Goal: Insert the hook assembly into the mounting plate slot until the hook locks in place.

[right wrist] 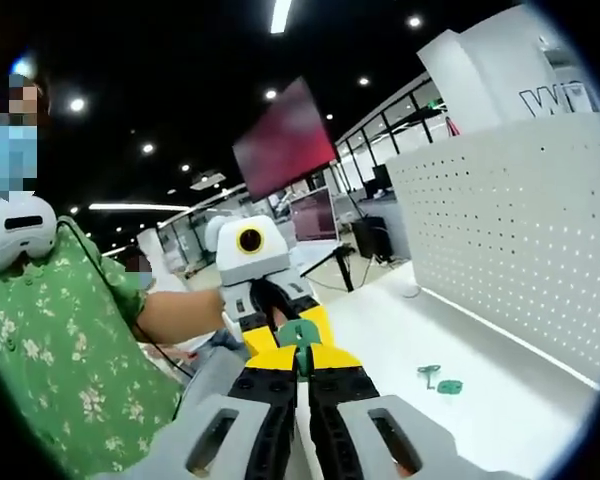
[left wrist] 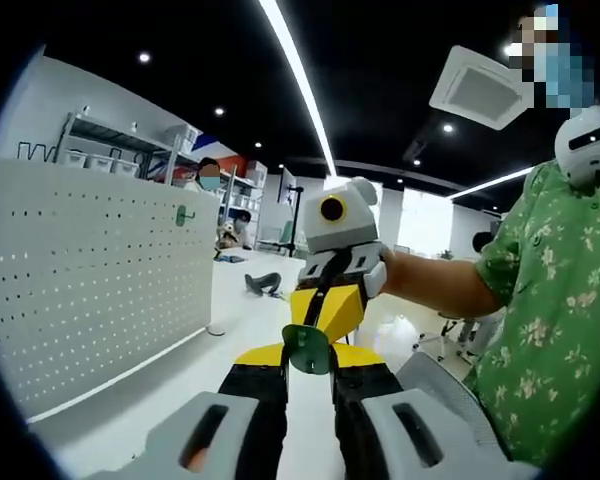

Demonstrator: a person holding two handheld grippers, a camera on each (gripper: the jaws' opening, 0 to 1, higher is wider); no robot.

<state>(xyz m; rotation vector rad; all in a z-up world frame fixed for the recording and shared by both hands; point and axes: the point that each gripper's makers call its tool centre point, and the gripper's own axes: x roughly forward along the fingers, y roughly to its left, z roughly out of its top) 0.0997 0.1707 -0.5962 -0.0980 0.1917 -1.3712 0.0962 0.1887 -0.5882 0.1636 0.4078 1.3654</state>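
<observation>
One green hook piece [left wrist: 308,348] sits where the two grippers meet nose to nose, held up in the air above the white table [left wrist: 242,330] and away from the board. In the left gripper view we see its round green face between the yellow tips of the left gripper [left wrist: 310,360], whose jaws are clamped on either side of it. The right gripper [left wrist: 330,302] comes at it from the far side, its yellow tips narrowing to a V that ends at the piece. Its jaws are drawn close together, but we cannot tell whether they press on the piece or only touch it.

In the right gripper view, a second green hook part [right wrist: 438,380] lies flat on the table, well apart from the grippers and nearer the board. A third green hook [left wrist: 184,215] hangs on the face of the white perforated mounting plate [left wrist: 80,280], which stands upright along the table's edge. Beside the grippers we see the person's bare forearm [left wrist: 435,285] and green floral shirt [left wrist: 550,320].
</observation>
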